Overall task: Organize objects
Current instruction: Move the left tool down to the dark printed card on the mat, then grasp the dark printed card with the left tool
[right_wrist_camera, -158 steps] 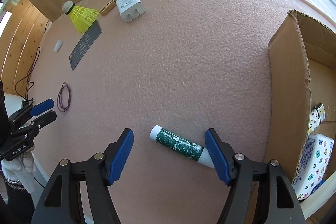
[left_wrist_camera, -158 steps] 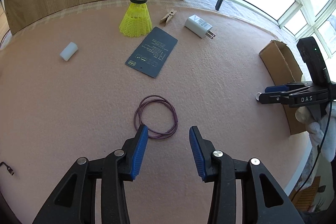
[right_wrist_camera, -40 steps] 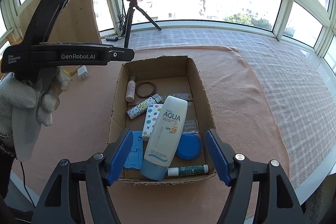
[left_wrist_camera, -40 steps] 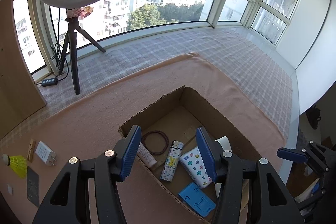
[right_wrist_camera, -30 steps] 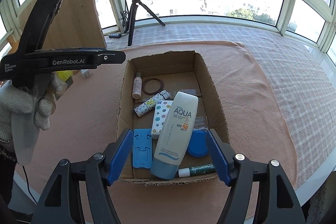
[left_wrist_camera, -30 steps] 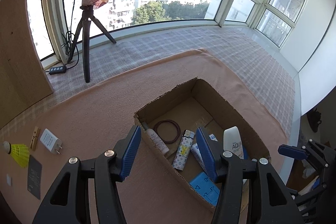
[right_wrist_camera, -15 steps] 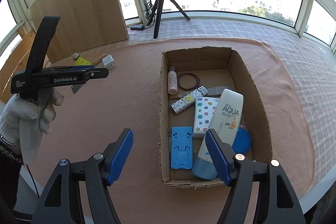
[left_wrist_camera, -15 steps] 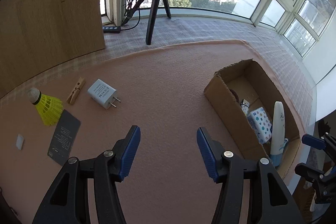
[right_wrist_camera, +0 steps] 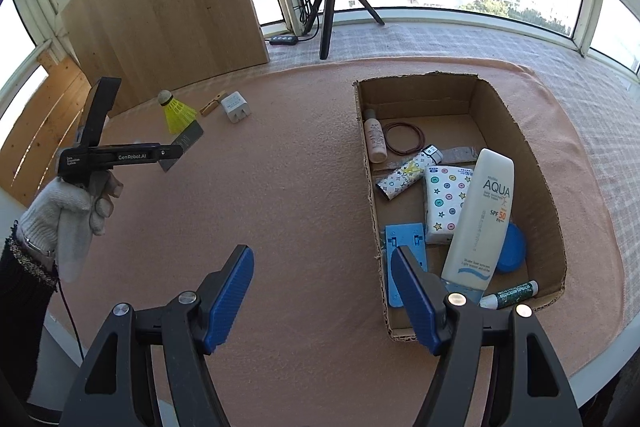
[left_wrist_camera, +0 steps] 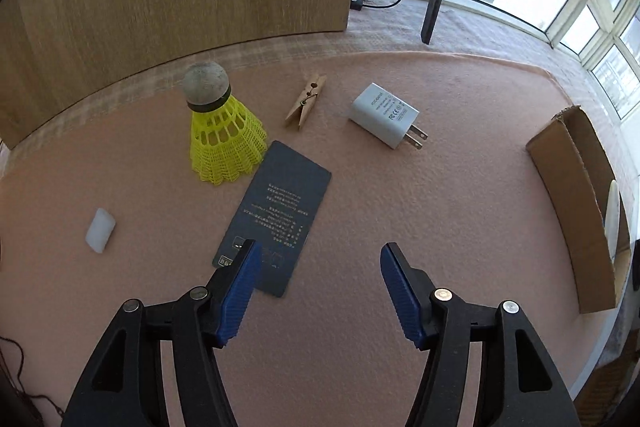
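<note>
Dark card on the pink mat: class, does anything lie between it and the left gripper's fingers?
Nothing visible does. The left gripper hangs open and empty over the near end of the dark card. The shuttlecock stands beside the card's far corner, while the clothespin and charger plug lie beyond it.

Both tools (left_wrist_camera: 320,263) (right_wrist_camera: 322,267) empty, agape
</note>
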`<state>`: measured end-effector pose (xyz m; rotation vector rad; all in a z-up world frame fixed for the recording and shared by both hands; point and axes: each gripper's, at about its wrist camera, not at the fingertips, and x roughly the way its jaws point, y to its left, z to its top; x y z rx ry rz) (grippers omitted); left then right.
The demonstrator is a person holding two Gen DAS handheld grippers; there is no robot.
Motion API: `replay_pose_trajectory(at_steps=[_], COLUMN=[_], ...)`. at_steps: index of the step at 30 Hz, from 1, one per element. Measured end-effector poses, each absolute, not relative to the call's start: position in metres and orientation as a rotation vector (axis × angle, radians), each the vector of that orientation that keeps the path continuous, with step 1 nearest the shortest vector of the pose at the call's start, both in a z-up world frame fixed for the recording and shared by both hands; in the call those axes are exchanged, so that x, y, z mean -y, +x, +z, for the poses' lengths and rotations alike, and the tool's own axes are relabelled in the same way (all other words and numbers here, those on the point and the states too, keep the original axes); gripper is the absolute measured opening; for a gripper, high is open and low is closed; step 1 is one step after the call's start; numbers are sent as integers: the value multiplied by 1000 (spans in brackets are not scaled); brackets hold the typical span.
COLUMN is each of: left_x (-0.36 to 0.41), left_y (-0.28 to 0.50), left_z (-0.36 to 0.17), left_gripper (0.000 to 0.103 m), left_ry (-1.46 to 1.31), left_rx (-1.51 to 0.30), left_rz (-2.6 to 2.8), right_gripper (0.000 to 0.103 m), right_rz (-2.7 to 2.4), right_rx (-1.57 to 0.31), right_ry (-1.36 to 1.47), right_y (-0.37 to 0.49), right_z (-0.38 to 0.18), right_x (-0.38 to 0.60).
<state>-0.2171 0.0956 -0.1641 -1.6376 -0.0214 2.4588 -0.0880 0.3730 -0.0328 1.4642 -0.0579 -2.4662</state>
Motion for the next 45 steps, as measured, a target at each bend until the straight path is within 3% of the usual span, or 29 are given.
replay_pose_trajectory(at_steps=[7, 25, 29, 45], left_x=[-75, -88, -93, -120], left_y=[-240, -255, -248, -201], left_z=[-177, -188, -187, -184], left_gripper=[65, 68, 55, 54], left_ry=[-1683, -1694, -1690, -1666], left_rx=[88, -47, -112, -104], left_rz=[2418, 2388, 2410, 2395], right_gripper=[68, 68, 67, 68], right_rz=[-2489, -2503, -2494, -2486], right_rx=[94, 184, 173, 162], right_ry=[1481, 1550, 1551, 1533], right_y=[-78, -71, -73, -73], right_z=[-31, -37, -37, -39], right_x=[-376, -390, -386, -386])
